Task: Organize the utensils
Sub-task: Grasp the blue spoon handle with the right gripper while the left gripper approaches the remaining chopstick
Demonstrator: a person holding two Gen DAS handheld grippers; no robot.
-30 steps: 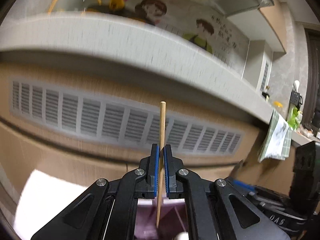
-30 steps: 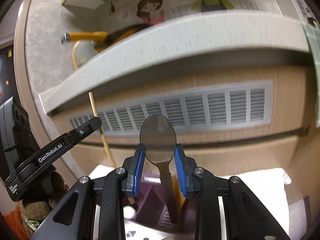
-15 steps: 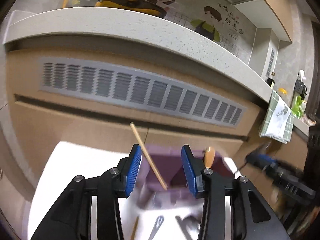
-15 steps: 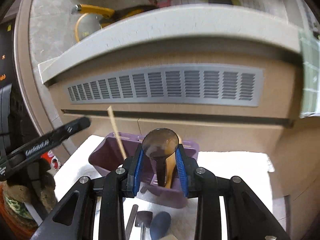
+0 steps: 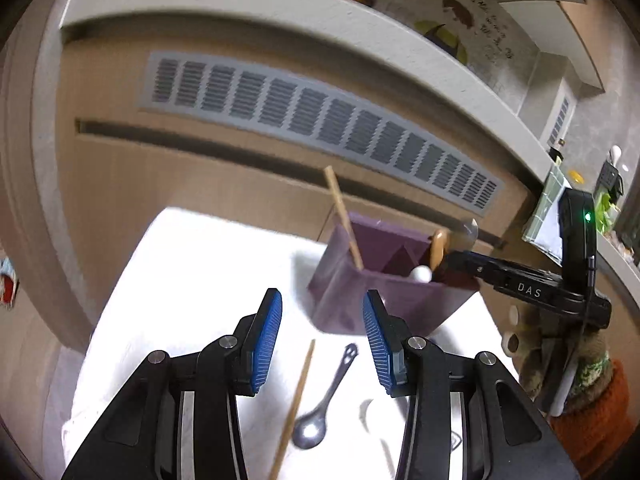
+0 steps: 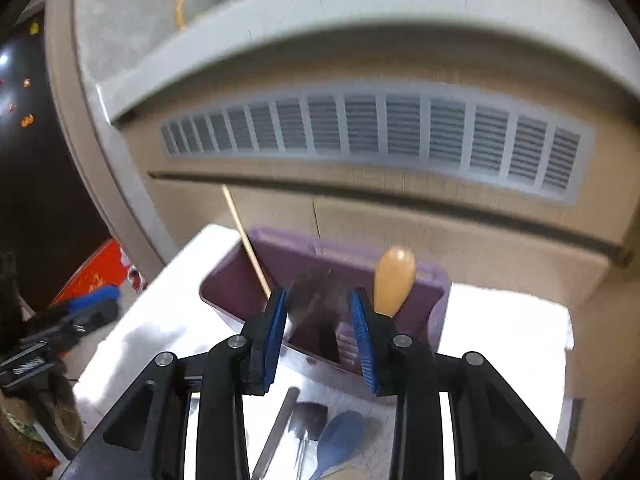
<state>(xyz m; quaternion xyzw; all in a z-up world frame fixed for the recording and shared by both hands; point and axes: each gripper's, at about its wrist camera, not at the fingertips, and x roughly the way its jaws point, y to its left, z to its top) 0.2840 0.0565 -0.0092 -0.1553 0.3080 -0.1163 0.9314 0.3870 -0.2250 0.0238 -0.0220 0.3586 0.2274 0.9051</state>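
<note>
A purple utensil holder point(image 5: 376, 300) stands on a white towel point(image 5: 200, 280). In it lean a bamboo chopstick point(image 5: 344, 220) and a wooden spoon point(image 5: 438, 246). My left gripper point(image 5: 322, 338) is open and empty, in front of the holder and left of it. Below it on the towel lie a second chopstick point(image 5: 296, 404) and a metal spoon point(image 5: 320, 412). My right gripper point(image 6: 318, 320) hangs over the holder point(image 6: 436, 292) with its jaws opening. A dark metal spoon point(image 6: 316, 300) between them is blurred, slipping down into the holder beside the wooden spoon point(image 6: 394, 280).
On the towel point(image 6: 160, 320) under my right gripper lie a blue spoon point(image 6: 340, 440), a dark spoon point(image 6: 308, 416) and a flat metal handle point(image 6: 276, 432). A cabinet front with a vent grille point(image 5: 320, 120) rises behind. A knitted pot point(image 5: 580, 392) stands at the right.
My left gripper opened and let go of the chopstick, which now leans in the holder, then drew back and to the left. My right gripper's jaws widened around the metal spoon.
</note>
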